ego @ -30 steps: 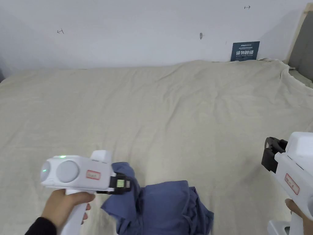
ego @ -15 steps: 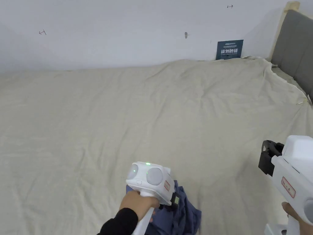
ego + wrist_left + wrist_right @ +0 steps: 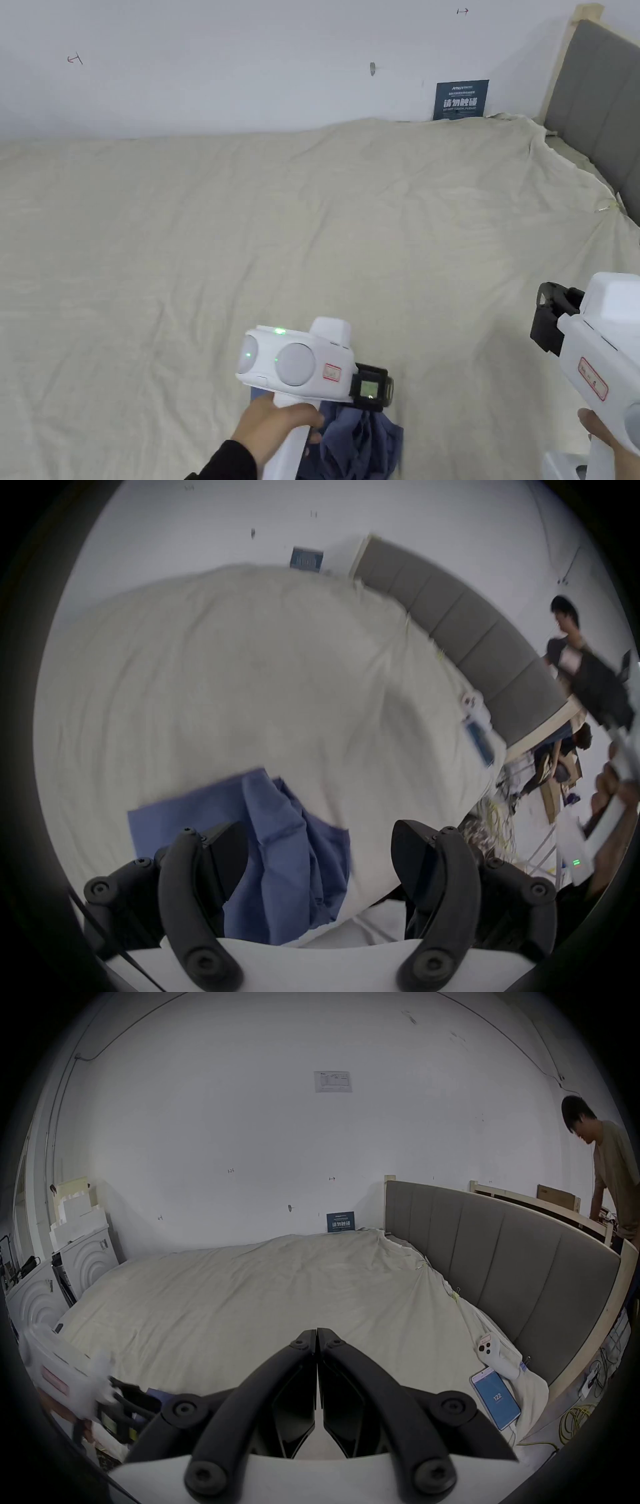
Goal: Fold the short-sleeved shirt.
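Observation:
The blue short-sleeved shirt (image 3: 365,444) lies crumpled in a heap on the beige bed sheet (image 3: 312,219), close to the near edge. My left gripper (image 3: 373,390) hovers right above the heap. In the left gripper view its jaws stand wide apart, open (image 3: 318,830), and the bunched shirt (image 3: 287,843) lies below, between them, nearer the left jaw. My right gripper (image 3: 550,317) hangs over bare sheet well to the right of the shirt. In the right gripper view its jaws (image 3: 317,1333) are pressed together with nothing between them.
A grey padded headboard (image 3: 600,94) runs along the bed's right side. A phone (image 3: 495,1402) and a small white device (image 3: 488,1348) lie by that edge. A person (image 3: 613,1158) stands behind the headboard. White cabinets (image 3: 83,1258) stand at the far left; a blue sign (image 3: 461,99) leans on the wall.
The head camera has shifted. My left gripper has moved right to above the shirt, which now looks more bunched and sits lower in the picture. The right gripper has hardly moved.

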Demonstrator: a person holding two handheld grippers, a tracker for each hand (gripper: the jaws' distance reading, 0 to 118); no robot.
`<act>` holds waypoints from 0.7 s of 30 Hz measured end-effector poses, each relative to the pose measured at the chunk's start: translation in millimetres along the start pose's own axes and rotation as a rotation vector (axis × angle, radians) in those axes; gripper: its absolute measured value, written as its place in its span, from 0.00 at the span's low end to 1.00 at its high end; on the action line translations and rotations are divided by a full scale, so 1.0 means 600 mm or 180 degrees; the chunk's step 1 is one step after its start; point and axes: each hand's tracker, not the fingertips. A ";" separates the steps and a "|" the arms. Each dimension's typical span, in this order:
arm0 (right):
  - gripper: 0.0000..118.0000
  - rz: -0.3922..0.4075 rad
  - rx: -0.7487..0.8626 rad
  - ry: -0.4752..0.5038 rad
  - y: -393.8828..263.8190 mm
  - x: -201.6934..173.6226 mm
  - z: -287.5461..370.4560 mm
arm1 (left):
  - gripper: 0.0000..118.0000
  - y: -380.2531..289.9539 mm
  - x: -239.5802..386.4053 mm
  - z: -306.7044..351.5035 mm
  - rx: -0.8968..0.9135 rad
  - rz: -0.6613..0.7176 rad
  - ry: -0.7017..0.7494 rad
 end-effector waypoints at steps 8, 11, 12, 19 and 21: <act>0.00 0.0042 0.0026 0.0073 0.009 -0.021 0.003 | 0.64 -0.025 -0.086 0.097 0.0894 0.0252 0.0509; 0.00 0.0059 0.0021 0.0090 0.010 -0.027 0.003 | 0.26 -0.046 -0.120 0.093 0.0919 0.0370 0.0398; 0.00 0.0063 0.0020 0.0093 0.009 -0.025 0.001 | 0.18 -0.058 -0.129 0.090 0.1035 0.0360 0.0387; 0.00 0.0062 0.0007 0.0087 0.006 -0.025 -0.001 | 0.00 -0.106 -0.147 0.030 0.0984 0.0384 0.0574; 0.00 0.0064 -0.0002 0.0077 0.005 -0.025 0.001 | 0.00 -0.117 -0.144 0.007 0.0900 0.0411 0.0516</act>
